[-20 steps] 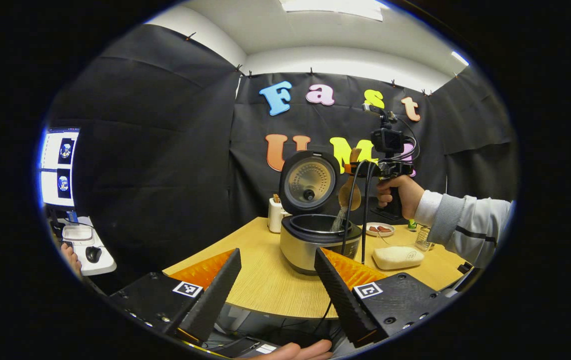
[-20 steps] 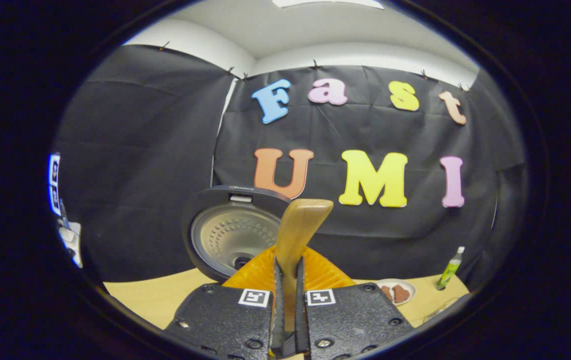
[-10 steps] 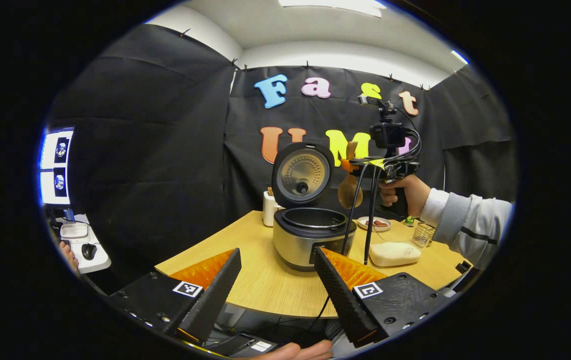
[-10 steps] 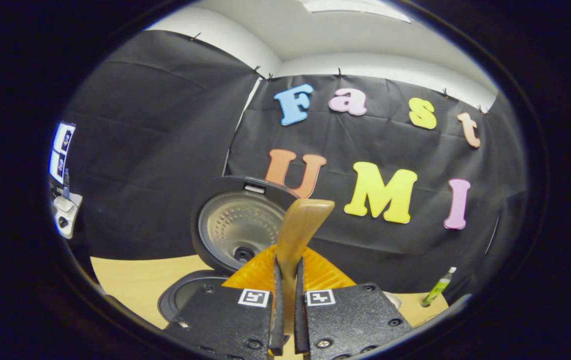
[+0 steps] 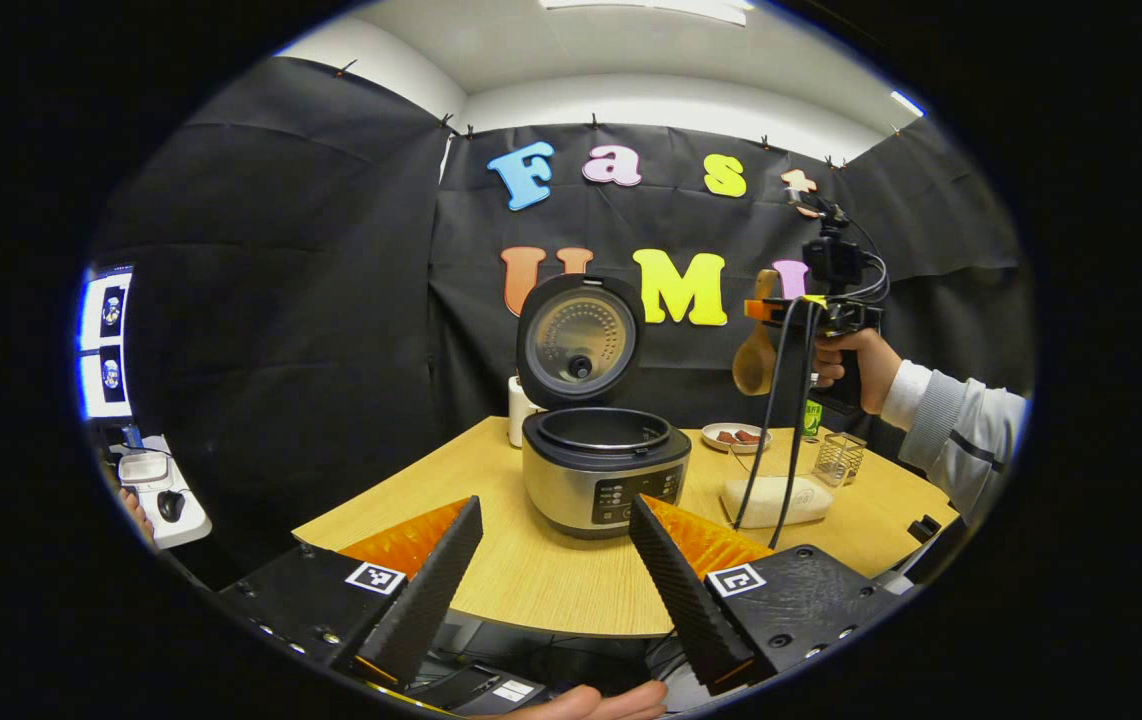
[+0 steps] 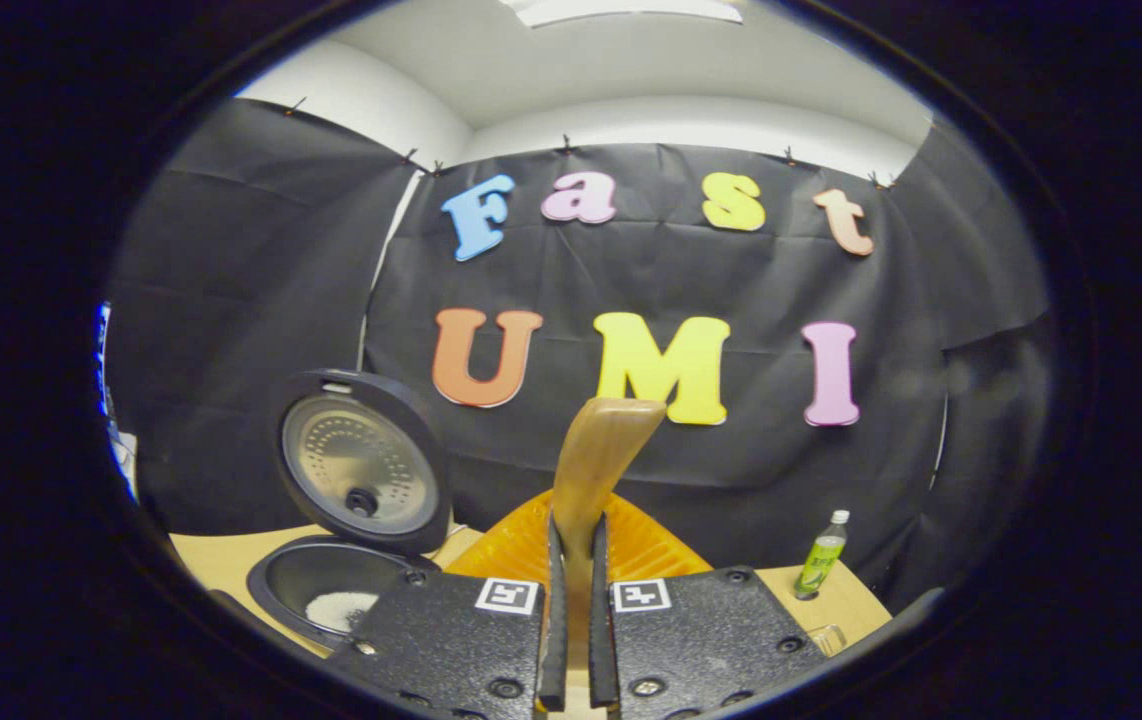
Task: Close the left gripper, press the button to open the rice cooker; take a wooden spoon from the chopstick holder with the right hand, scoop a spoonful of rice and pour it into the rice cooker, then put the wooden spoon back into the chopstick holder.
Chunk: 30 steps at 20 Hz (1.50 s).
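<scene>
Returning the wooden spoon (image 6: pixel 603 450) is what's left: right gripper (image 6: pixel 572 640) clamps its handle, left gripper (image 5: pixel 551 580) gapes idle, chopstick holder (image 5: pixel 839 458) at 4 o'clock of the rice cooker (image 5: pixel 603 470); misaligned descent could tip the light holder.

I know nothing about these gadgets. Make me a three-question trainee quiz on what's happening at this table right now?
1. True or false: the rice cooker has its lid up.
2. What does the right gripper clamp? A) green bottle B) wooden spoon C) small plate
3. Fill in: at the bottom of the cooker's pot lies a little white ____.

Key
1. True; the lid stands upright behind the pot.
2. B; both fingers press on the wooden spoon handle, bowl hanging down in the left gripper view.
3. Rice.
</scene>
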Tool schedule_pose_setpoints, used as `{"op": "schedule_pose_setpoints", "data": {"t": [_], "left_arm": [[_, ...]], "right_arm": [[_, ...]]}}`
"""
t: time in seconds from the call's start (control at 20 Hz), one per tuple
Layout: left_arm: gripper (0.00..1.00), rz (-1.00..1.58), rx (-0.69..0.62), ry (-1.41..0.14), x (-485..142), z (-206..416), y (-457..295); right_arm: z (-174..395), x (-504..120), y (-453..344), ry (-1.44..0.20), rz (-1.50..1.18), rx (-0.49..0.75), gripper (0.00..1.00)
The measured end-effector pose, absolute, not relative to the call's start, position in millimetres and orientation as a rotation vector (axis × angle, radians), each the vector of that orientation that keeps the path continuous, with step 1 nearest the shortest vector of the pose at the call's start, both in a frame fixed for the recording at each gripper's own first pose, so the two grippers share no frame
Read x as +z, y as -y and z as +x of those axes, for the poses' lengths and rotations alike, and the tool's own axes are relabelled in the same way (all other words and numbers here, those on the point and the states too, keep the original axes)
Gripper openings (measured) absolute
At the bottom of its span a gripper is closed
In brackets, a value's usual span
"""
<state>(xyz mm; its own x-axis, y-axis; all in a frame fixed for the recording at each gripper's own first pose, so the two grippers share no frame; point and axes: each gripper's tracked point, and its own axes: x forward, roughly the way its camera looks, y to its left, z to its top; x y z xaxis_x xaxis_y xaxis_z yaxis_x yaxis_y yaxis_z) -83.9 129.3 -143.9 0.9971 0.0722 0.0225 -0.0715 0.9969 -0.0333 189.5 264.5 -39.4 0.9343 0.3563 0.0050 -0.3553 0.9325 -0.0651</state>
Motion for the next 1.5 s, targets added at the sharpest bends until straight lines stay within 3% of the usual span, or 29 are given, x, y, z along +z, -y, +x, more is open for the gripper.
{"op": "schedule_pose_setpoints", "data": {"t": [0.3, 0.55, 1.5], "left_arm": [[0.94, 0.016, 0.096, 0.06, -132, -84, -114], [0.94, -0.009, 0.075, 0.073, -121, -84, -100], [0.94, 0.015, 0.075, 0.025, -137, -70, -86]], "right_arm": [[223, -36, -139, -0.002, -0.011, 0.191, 0.14], [232, -53, -76, -0.028, -0.083, 0.117, 0.15], [261, -146, -12, -0.188, 0.006, 0.046, 0.2]]}}
